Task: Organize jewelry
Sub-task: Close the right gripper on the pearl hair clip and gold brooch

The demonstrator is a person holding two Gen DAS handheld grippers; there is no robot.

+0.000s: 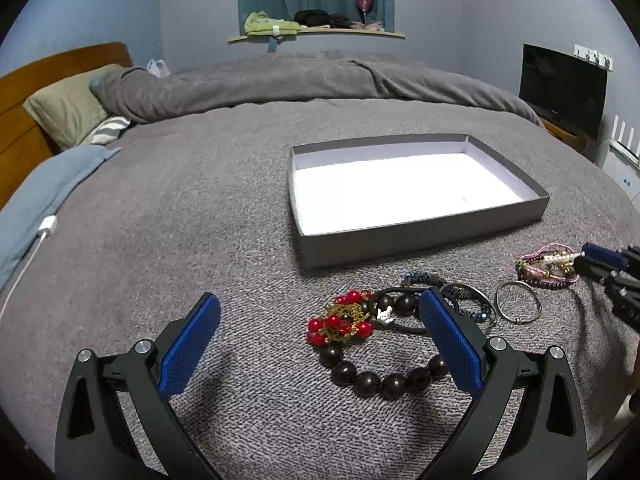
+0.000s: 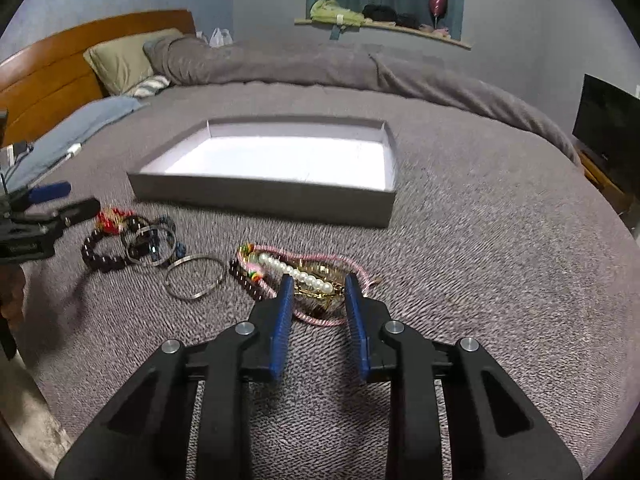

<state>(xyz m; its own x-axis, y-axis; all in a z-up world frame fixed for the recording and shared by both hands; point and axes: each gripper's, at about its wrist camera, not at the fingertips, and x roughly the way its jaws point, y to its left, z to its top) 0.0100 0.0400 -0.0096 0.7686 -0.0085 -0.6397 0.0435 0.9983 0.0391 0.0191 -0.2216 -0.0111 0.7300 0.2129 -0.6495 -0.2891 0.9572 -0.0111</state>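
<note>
Right tool (image 2: pixel 318 286) straddling pearl bracelet (image 2: pixel 296 272), tray (image 2: pixel 260 196) beyond

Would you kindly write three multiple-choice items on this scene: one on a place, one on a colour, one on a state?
1. Where does the jewelry lie?
A. inside the box
B. on the bed in front of the box
C. on the pillow

2. What colour is the box's inside?
A. white
B. black
C. red

3. How are the left tongs?
A. shut on a ring
B. open wide
C. out of view

Answers:
1 B: the bead bracelet, steel ring and pearl strand all rest on the blanket, nearer than the box.
2 A: its floor is plain white.
3 B: the pads stand far apart, holding nothing.
</note>
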